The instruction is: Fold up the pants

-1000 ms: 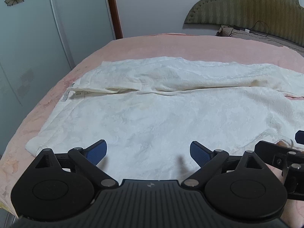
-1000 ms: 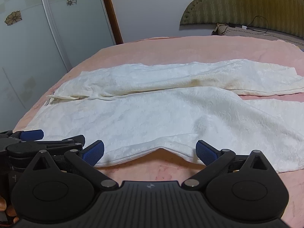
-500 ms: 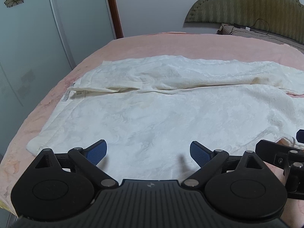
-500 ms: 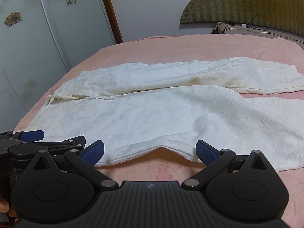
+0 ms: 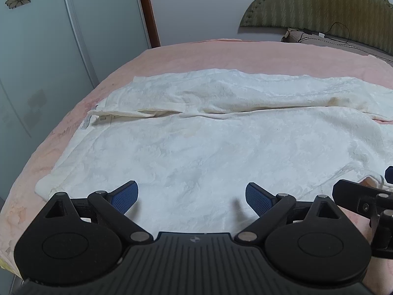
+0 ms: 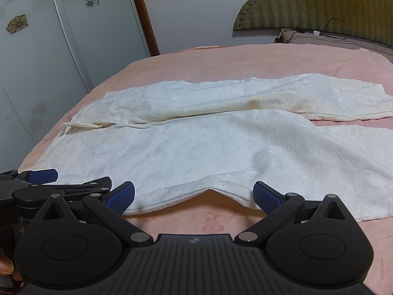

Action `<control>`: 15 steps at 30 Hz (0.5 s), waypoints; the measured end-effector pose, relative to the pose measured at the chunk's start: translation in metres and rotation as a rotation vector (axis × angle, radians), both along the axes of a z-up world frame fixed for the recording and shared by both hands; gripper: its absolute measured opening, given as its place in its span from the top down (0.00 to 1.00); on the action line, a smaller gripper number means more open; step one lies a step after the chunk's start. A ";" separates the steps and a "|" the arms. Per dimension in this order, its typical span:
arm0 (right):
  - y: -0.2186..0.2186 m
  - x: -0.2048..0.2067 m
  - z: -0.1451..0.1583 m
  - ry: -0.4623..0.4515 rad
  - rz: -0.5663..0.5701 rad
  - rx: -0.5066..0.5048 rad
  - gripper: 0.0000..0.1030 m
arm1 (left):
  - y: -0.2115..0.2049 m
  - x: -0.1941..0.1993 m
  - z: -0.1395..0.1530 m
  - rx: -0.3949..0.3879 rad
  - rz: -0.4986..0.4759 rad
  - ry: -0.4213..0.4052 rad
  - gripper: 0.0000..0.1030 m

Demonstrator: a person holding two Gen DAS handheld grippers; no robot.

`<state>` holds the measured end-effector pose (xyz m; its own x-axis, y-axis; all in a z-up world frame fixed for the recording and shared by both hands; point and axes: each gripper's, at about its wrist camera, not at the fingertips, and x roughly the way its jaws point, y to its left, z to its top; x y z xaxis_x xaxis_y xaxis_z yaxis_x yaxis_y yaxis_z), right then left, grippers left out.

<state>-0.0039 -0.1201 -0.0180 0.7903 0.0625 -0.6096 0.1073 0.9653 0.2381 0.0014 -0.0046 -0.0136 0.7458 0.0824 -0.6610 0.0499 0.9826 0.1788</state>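
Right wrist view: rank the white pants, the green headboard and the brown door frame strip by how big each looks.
1. white pants, spread across most of the pink bed
2. green headboard, though it stands farther back, so its true size is unsure
3. brown door frame strip, a narrow band

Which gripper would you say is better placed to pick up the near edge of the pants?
Probably the right gripper: it is open, with the pants' near hem lying between its fingers. The left gripper, also open, hovers over flat cloth with no edge between its fingers.
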 end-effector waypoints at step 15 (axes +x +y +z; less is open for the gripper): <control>0.002 0.001 -0.002 0.001 0.012 -0.004 0.00 | -0.002 0.000 -0.003 0.020 0.013 0.011 0.07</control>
